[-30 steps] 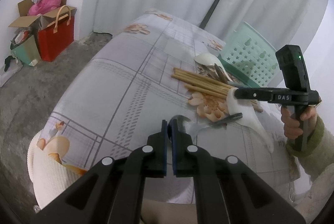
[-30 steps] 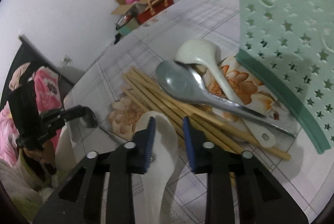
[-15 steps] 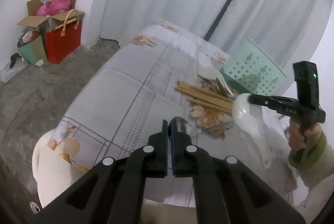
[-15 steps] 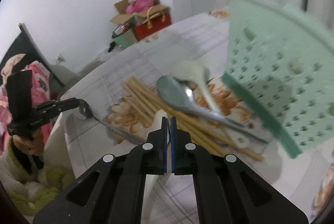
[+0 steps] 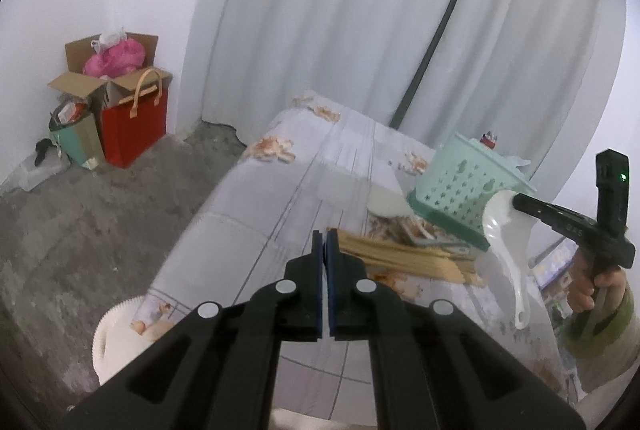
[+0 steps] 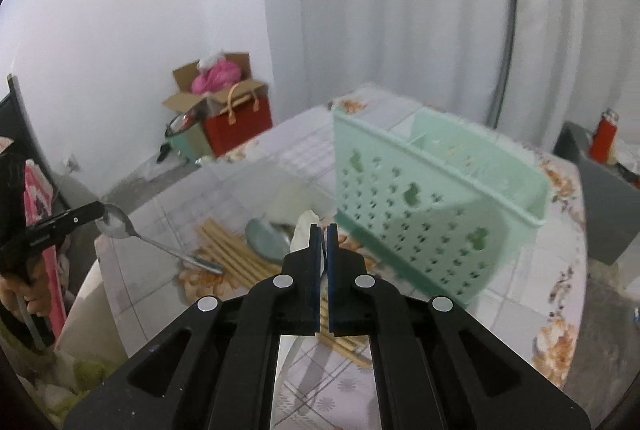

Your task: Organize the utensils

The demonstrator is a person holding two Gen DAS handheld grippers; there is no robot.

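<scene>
The right gripper (image 5: 514, 201) pinches a white ceramic soup spoon (image 5: 505, 246), seen whole only from the left wrist. The right-wrist view alone shows the left gripper (image 6: 100, 209) pinching a metal spoon (image 6: 120, 226) above the floral table (image 6: 532, 294), beside the mint perforated plastic basket (image 6: 432, 205).

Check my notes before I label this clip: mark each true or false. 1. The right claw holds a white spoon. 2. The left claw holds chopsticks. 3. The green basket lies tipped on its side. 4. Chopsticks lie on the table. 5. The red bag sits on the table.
1. True: the right claw is shut on the white spoon.
2. False: the left claw is shut on a metal spoon.
3. False: the green basket stands upright.
4. True: the chopsticks lie on the table.
5. False: the red bag sits on the floor.
</scene>
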